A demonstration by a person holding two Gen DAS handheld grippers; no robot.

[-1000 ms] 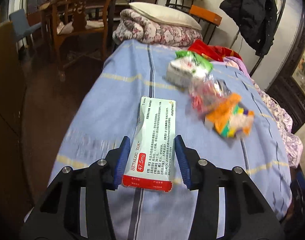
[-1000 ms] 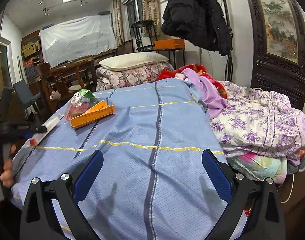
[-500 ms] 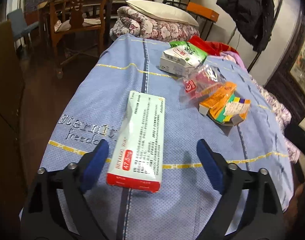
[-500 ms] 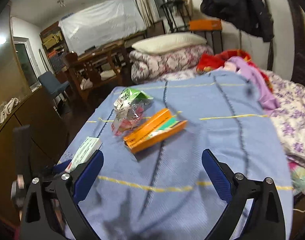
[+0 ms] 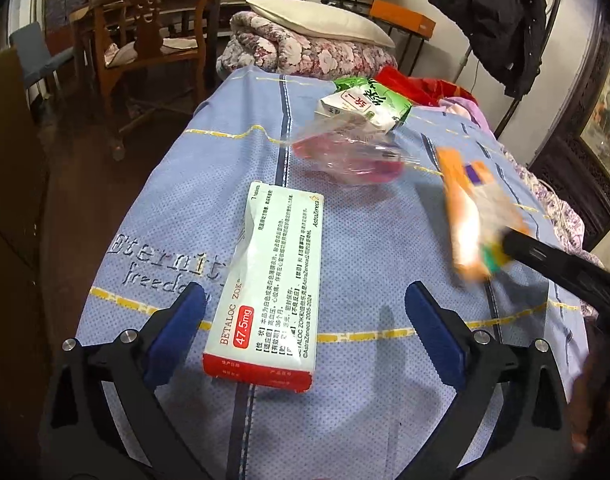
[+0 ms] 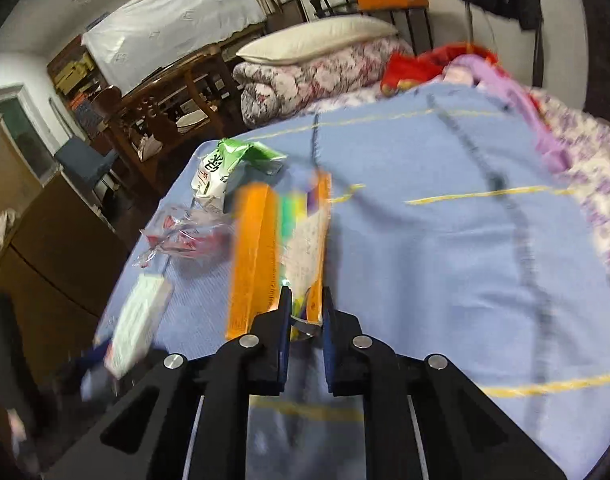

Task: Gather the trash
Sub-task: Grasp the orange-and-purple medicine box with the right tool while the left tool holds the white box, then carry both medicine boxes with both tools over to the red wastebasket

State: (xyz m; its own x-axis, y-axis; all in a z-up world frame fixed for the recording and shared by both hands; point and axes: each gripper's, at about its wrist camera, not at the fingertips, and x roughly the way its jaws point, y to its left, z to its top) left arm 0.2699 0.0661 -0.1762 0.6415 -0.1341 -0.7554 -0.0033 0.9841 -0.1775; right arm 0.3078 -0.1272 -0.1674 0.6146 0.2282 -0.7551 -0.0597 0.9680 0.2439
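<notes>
Blue woven bedspread (image 5: 365, 240) with thin yellow stripes covers a bed; embroidered lettering near its left edge reads "Eternity" and, below, "freedo", partly hidden. At the far end lie a floral quilt (image 5: 317, 54) and a cream pillow (image 5: 321, 20). Four pieces of trash rest on the spread. Nearest is a long white carton (image 5: 273, 284) with a red end, printed "BETALOC ZOK 47.5mg" and "AstraZeneca", lying flat between the widely parted, just-opened jaws of the left gripper (image 5: 305, 332), untouched. Farther off sit a green and white packet (image 5: 365, 104) with Chinese writing and a crumpled clear plastic wrapper (image 5: 345, 152). On the right, the right gripper (image 6: 307, 312) has just closed on a blurred orange flat box (image 6: 277, 248).
</notes>
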